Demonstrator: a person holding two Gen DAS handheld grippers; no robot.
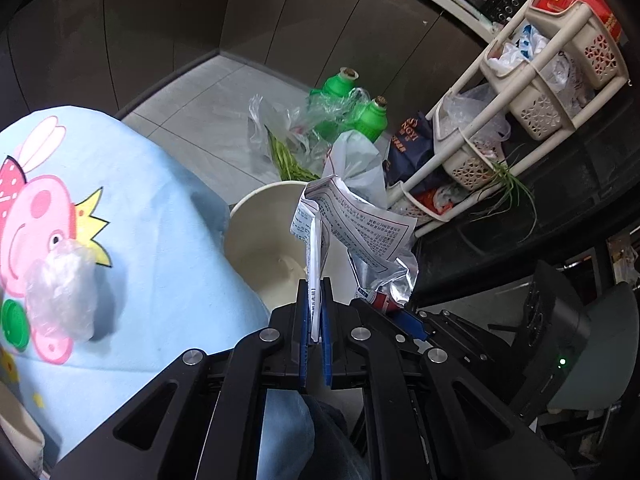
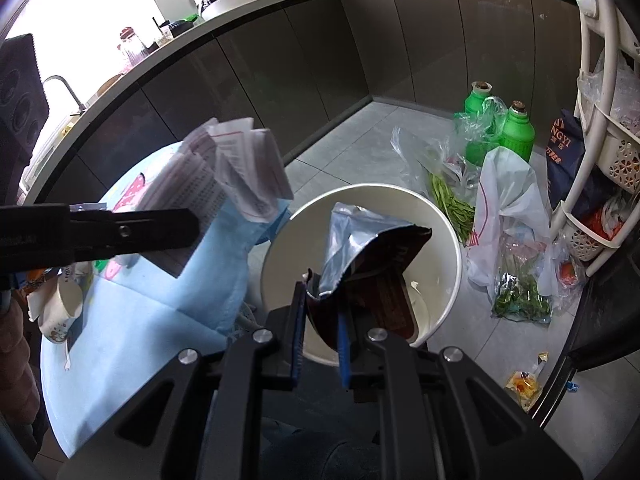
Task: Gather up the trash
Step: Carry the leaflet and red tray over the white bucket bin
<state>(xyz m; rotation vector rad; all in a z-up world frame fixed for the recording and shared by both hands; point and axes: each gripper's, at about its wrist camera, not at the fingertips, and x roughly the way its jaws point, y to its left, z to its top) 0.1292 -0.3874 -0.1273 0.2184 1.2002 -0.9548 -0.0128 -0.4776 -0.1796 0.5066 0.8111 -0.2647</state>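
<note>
My left gripper (image 1: 315, 312) is shut on a crumpled printed paper leaflet (image 1: 352, 220), which stands up from its blue pads over the white bin (image 1: 248, 216). My right gripper (image 2: 322, 320) is shut on an opened foil snack bag (image 2: 372, 248), silver inside and dark brown outside, held above the white bin's (image 2: 448, 240) mouth. In the left wrist view the right gripper (image 1: 394, 312) shows just right of mine with the foil bag (image 1: 388, 276). From the right wrist view the left gripper (image 2: 192, 232) and its leaflet (image 2: 224, 176) hang over the table edge, left of the bin.
A round table with a light blue cartoon cloth (image 1: 152, 220) holds crumpled clear plastic (image 1: 64, 292), a green cap (image 1: 14, 324) and a tipped cup (image 2: 64, 312). Green bottles (image 2: 516, 128), plastic bags of greens (image 2: 516, 288) and a wrapper (image 2: 524, 384) lie on the floor. A white basket rack (image 1: 532, 92) stands right.
</note>
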